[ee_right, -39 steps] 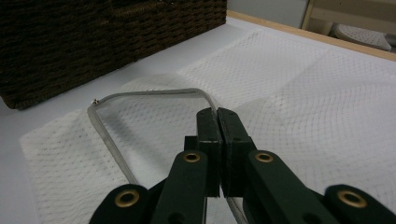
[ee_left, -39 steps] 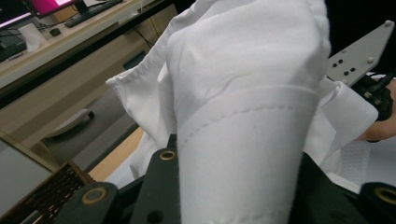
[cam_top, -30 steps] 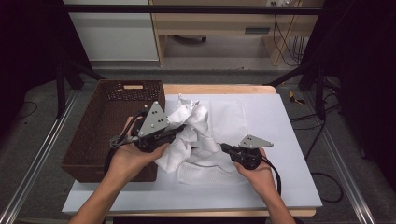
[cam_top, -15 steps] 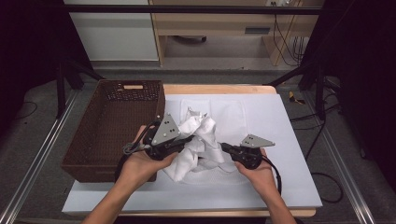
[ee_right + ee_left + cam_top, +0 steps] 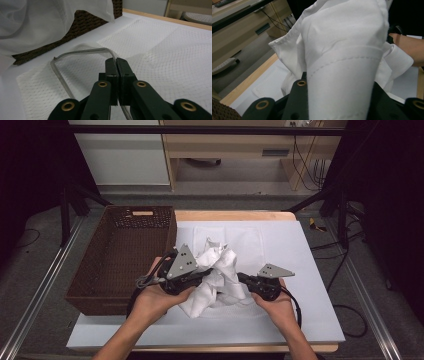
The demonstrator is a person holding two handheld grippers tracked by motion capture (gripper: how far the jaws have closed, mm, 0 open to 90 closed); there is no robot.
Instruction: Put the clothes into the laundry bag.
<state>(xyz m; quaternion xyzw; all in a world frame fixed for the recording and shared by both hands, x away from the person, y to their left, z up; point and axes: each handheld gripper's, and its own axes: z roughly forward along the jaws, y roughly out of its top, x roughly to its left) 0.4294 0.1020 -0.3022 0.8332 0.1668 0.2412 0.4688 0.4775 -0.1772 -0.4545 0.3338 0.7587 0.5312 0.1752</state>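
The left tool (image 5: 202, 272) grips a bunched white garment (image 5: 217, 275); the right tool (image 5: 241, 278), jaws pressed together, pinches its mesh laundry bag's (image 5: 160, 50) zipper edge (thin grey). A brown wicker basket (image 5: 120, 255) sits left on the tabletop (image 5: 310, 270), touching the cloth.

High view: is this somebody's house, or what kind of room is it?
Probably a lab or workshop rigged for recording, not a home. A black metal frame stands around the table, cables trail over the floor, and plain wooden furniture stands behind.

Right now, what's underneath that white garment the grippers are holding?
Under the white garment lies a white mesh bag spread flat on the table, its zipper edge showing beside the right gripper. Whatever lies under the bunched folds is covered.
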